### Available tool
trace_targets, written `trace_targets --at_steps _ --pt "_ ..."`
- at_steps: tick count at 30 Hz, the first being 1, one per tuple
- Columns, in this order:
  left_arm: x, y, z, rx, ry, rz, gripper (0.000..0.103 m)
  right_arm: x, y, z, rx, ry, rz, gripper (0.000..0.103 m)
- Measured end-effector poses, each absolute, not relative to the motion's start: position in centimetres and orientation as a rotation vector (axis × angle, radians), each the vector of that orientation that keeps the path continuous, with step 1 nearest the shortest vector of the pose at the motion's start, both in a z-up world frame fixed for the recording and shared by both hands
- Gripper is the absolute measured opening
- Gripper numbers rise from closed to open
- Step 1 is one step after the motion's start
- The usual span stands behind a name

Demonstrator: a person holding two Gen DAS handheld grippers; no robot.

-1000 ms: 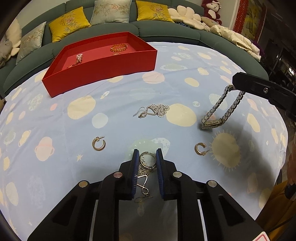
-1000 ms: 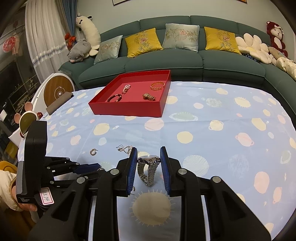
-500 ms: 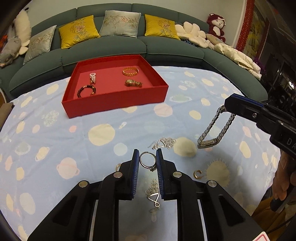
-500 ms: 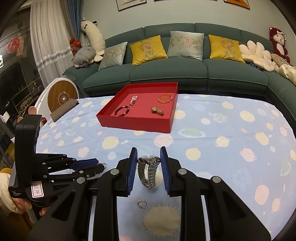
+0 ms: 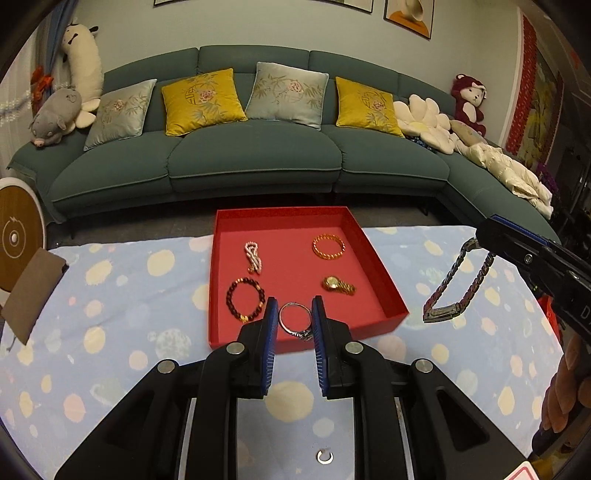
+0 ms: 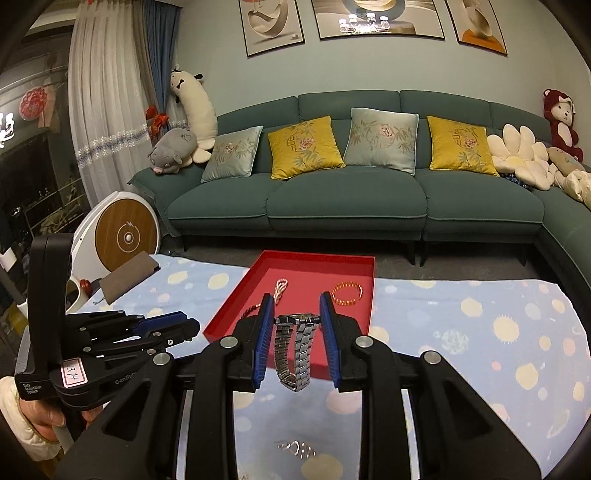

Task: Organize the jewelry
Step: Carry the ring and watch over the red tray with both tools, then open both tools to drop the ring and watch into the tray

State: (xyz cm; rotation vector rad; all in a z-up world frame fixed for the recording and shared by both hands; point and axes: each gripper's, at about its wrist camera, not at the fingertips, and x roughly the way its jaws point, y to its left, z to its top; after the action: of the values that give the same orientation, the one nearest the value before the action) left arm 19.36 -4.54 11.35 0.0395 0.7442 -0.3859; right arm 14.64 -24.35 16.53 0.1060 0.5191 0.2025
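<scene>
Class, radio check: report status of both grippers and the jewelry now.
Left gripper shut on silver ring. Right gripper shut on silver watch. Both near red tray; nothing blocking it.

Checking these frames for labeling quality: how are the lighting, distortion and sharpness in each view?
Left wrist view: dim warm indoor light, strong fisheye bending of the sofa, dark vignette corners; silver bracelet and red tray sharp. Right wrist view: same curvature, glare on the framed pictures, silver watch sharp.

Both tongs, loaded, now nearer red tray (image 5: 384,275).
</scene>
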Motion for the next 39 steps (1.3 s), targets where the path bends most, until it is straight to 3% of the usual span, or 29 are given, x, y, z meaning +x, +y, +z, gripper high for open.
trace_targets --at_steps 12,22,24,26,28,39 --pt "30.7 -6.7 8.7 0.053 0.761 -0.320 0.015 26.8 -23.9 12.7 0.142 0.578 0.162 0.025" --pt "34.6 -6.9 3.5 0.049 0.857 -0.277 0.016 31.3 -23.4 8.3 0.133 0.653 0.117 0.025" --pt "34.7 -6.4 3.2 0.021 0.858 -0.266 0.024 31.6 -23.7 7.7 0.137 0.661 0.109 0.026" --pt "34.3 -5.8 3.3 0.001 0.845 -0.238 0.044 31.4 -23.8 7.6 0.130 0.645 0.086 0.029" --pt "33.6 -5.0 4.0 -0.015 0.828 -0.226 0.046 30.9 -24.1 8.2 0.122 0.619 0.076 0.036" --pt "24.9 -0.5 8.9 0.006 0.783 -0.234 0.046 22.1 -24.8 14.1 0.126 0.548 0.099 0.037"
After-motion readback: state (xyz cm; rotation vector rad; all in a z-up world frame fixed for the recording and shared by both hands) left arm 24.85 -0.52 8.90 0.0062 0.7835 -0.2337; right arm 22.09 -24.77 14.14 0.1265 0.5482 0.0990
